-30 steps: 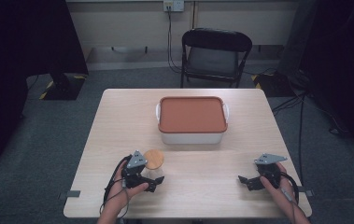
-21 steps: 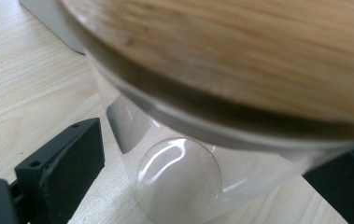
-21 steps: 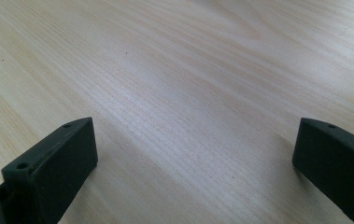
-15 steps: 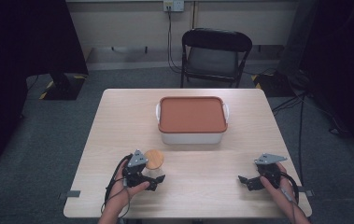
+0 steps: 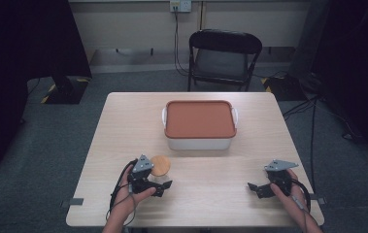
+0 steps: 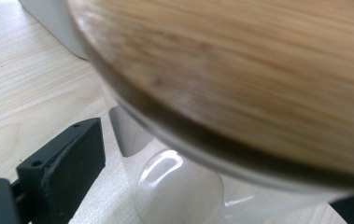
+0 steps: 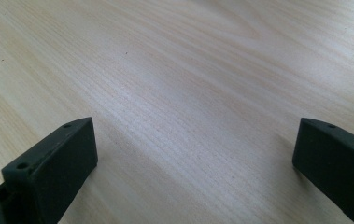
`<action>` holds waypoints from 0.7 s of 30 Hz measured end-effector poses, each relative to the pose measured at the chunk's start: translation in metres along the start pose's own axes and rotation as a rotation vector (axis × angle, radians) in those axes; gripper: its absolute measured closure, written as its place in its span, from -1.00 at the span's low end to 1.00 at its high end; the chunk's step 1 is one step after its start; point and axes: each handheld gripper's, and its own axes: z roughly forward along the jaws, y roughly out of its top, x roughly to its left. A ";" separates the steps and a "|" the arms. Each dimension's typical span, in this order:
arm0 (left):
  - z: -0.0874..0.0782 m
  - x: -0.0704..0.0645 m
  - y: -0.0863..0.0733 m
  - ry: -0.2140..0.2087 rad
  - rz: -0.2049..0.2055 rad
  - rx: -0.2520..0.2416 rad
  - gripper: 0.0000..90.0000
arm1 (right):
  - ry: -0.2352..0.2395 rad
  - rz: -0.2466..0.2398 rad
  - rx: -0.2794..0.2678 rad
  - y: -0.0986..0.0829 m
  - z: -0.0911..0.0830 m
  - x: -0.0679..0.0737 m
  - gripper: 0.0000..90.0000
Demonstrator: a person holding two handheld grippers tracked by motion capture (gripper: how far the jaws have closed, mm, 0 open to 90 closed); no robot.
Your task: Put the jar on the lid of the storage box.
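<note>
Wide pale wooden bench (image 5: 123,121), with a folding chair (image 5: 224,58) beyond its far edge

At the far middle, a white lidded container (image 5: 200,143) under a flat rust-orange lid (image 5: 199,119), well apart from both hands and not blocking anything

Near the front left, a small clear glass jar (image 6: 179,186) with a round wooden lid (image 5: 160,165), standing upright on the bench just beside the left hand-held gripper (image 5: 158,183)

Probably light but rigid and breakable; smooth glass wall likely slippery, so best taken across the body below the lid rim, not by the lid, which may only sit loose

Left hand-held gripper's jaws spread around the jar, 1 black jaw standing clear of the glass with bare bench between; other jaw barely in sight, so released, not clamped

Right hand-held gripper (image 5: 255,188) resting low at the front right, jaws wide apart over bare wood, holding nothing
</note>
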 end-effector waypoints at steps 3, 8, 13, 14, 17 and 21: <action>0.001 0.000 0.000 0.004 -0.003 0.001 -0.89 | 0.000 0.000 0.000 0.000 0.000 0.000 -1.00; 0.002 0.002 -0.001 0.007 -0.014 0.000 -0.89 | 0.000 0.000 0.000 0.000 0.000 0.000 -1.00; 0.003 0.002 -0.001 0.006 -0.016 0.000 -0.88 | 0.000 0.000 0.000 0.000 0.000 0.000 -1.00; 0.003 0.002 -0.001 0.005 -0.016 0.001 -0.88 | 0.000 0.000 0.000 0.000 0.000 0.000 -1.00; 0.004 0.002 -0.001 0.005 -0.016 0.002 -0.87 | 0.000 0.000 0.000 0.000 0.000 0.000 -1.00; 0.005 0.002 -0.001 0.000 -0.012 0.003 -0.83 | 0.000 0.000 0.000 0.000 0.000 0.000 -1.00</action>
